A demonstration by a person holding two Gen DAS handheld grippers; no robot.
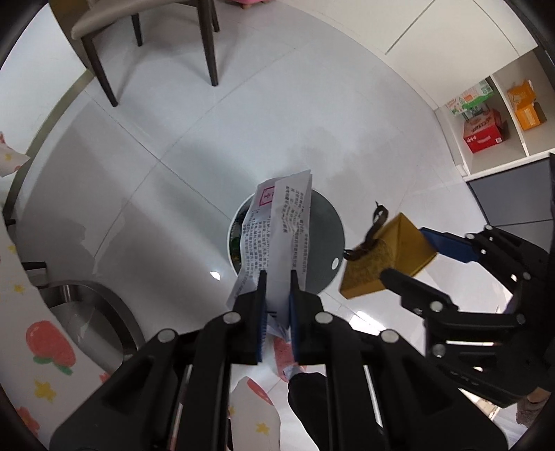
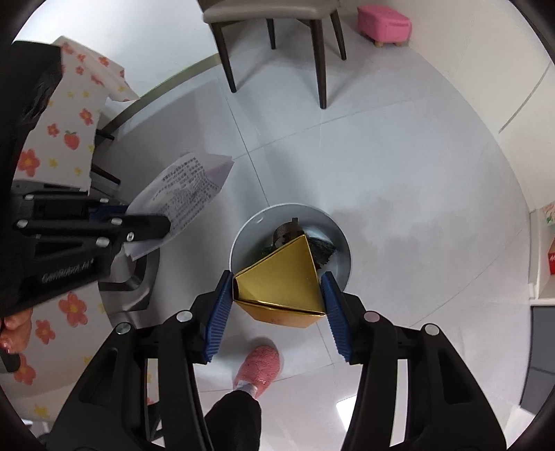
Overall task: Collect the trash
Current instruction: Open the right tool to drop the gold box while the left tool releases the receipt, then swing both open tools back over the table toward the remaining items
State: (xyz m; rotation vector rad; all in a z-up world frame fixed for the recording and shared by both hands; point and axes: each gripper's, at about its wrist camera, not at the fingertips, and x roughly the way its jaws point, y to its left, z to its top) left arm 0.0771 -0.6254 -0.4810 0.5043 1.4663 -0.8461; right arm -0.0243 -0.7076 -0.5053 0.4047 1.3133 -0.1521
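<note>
The printed paper leaflet (image 1: 277, 236) is pinched by the left gripper (image 1: 277, 277) and the gold box (image 2: 282, 277) by the right gripper (image 2: 277, 295), both above the round trash bin (image 2: 242, 236). It seems the dropping step; next, the fingers should be opened.

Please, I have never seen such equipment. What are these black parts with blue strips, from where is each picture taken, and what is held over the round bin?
There is no robot here. A person carries two hand-held grippers, each with a camera looking forward along its two fingers.

In the left camera's picture, the left gripper pinches a folded printed paper above the round trash bin standing on the white tiled floor.

In the right camera's picture, the right gripper clamps a gold box by its sides over the same bin, which already contains some trash. A chair and a pink footstool stand behind. The pink slipper belongs to the person.
</note>
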